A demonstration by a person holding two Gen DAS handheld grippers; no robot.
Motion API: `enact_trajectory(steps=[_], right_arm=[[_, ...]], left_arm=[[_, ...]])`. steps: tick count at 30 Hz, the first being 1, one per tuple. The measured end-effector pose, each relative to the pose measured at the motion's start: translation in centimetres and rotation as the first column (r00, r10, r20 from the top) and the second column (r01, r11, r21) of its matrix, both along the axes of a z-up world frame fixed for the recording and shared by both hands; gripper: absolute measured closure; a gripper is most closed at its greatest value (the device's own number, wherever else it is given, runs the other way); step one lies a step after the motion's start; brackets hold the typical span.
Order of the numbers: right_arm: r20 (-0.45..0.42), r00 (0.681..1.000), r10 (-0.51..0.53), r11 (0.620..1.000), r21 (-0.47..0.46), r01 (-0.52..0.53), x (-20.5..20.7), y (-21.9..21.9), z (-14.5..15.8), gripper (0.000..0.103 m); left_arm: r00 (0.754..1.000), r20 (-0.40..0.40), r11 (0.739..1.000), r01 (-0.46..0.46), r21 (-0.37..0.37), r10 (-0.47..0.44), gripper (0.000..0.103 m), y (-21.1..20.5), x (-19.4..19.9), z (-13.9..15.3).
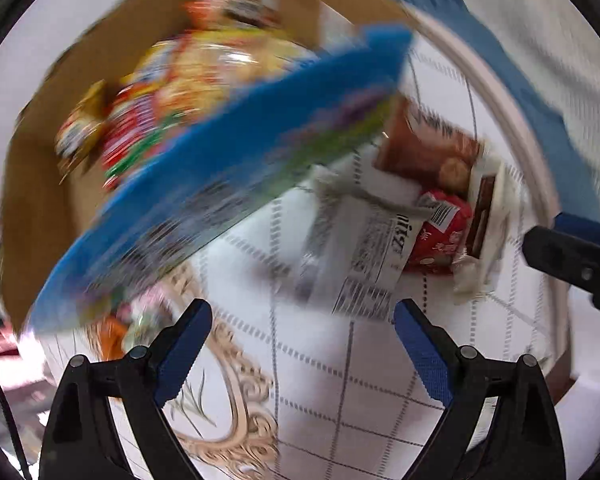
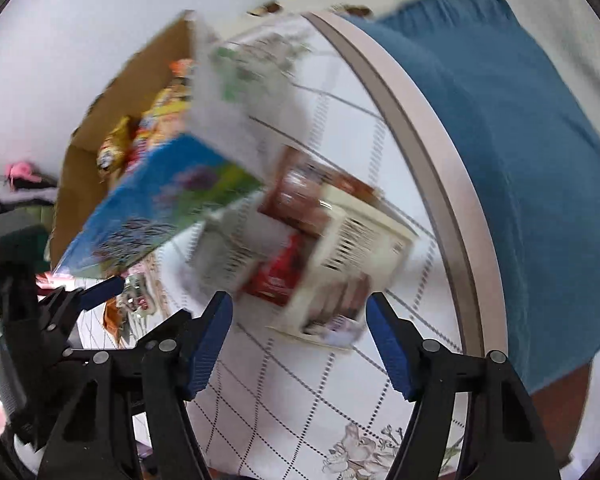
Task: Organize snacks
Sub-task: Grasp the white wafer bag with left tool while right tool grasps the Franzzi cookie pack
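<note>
A blue snack box [image 1: 228, 168] hangs tilted and blurred over the edge of a cardboard box [image 1: 40, 184] that holds several bright snack bags [image 1: 188, 68]. No gripper touches it. It also shows in the right wrist view [image 2: 160, 208]. My left gripper [image 1: 302, 344] is open and empty below it. My right gripper [image 2: 300, 340] is open and empty, in front of a cream slatted basket [image 2: 364, 236] holding a brown packet [image 2: 300, 196] and a red packet [image 2: 276, 276]. In the left wrist view the brown packet [image 1: 424, 148], the red packet [image 1: 440, 236] and a silver wrapper [image 1: 364, 248] lie together.
The round table [image 2: 312, 380] has a white checked cloth and a pale rim [image 2: 432, 160]. A person in blue [image 2: 520, 120] stands beyond the rim. Small wrapped snacks [image 2: 132, 300] lie near the left gripper's fingertip [image 2: 100, 292].
</note>
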State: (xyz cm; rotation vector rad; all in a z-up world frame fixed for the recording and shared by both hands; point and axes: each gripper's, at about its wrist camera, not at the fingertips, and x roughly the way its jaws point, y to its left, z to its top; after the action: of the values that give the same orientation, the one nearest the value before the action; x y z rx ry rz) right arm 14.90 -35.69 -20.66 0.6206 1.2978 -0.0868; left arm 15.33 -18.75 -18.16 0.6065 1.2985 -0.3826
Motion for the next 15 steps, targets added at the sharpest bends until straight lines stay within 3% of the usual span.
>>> enact_trajectory(steps=[3,6,7,8,9,12,13,15], right_arm=[[-0.05,0.996,-0.071,0.995,0.062,0.074,-0.4,-1.8,-2.8,0.025],[-0.076,0.991,-0.109,0.988,0.102,0.116,-0.2,-2.7,-5.1,0.025],[-0.082,0.99,-0.114,0.986,0.11,0.123,-0.1,-2.8,-5.8,0.025],[-0.087,0.989,-0.119,0.983,0.131,0.13,0.2,-2.8,-6.7,0.025],[-0.092,0.988,-0.123,0.98,0.145,0.135,0.4,-2.9,-7.2,0.025],[-0.095,0.987,-0.13,0.978,0.152,0.143,1.0,-2.4,-8.6,0.025],[-0.092,0.987,-0.134,0.979,0.144,0.146,1.1,-2.1,-8.8,0.034],[-0.082,0.989,-0.122,0.983,0.125,0.131,1.3,-1.4,-8.9,0.037]], left_arm=[[0.997,-0.041,0.996,0.074,0.048,-0.072,0.01,-2.5,1.1,-2.1],[0.992,-0.068,0.993,0.11,0.04,-0.107,0.011,-3.9,1.3,-3.5],[0.991,-0.078,0.993,0.112,0.034,-0.109,0.023,-4.0,1.3,-3.8],[0.991,-0.097,0.995,0.098,0.027,-0.095,0.041,-4.0,1.2,-4.2],[0.992,-0.102,0.997,0.073,0.032,-0.069,0.047,-3.6,1.1,-4.6],[0.996,-0.091,1.0,0.001,-0.013,-0.002,0.049,-2.0,0.8,-4.6],[0.993,-0.101,0.998,-0.06,-0.032,0.056,0.049,-0.8,0.6,-4.5],[0.983,-0.118,0.987,-0.15,-0.056,0.143,0.049,1.1,0.5,-4.3]])
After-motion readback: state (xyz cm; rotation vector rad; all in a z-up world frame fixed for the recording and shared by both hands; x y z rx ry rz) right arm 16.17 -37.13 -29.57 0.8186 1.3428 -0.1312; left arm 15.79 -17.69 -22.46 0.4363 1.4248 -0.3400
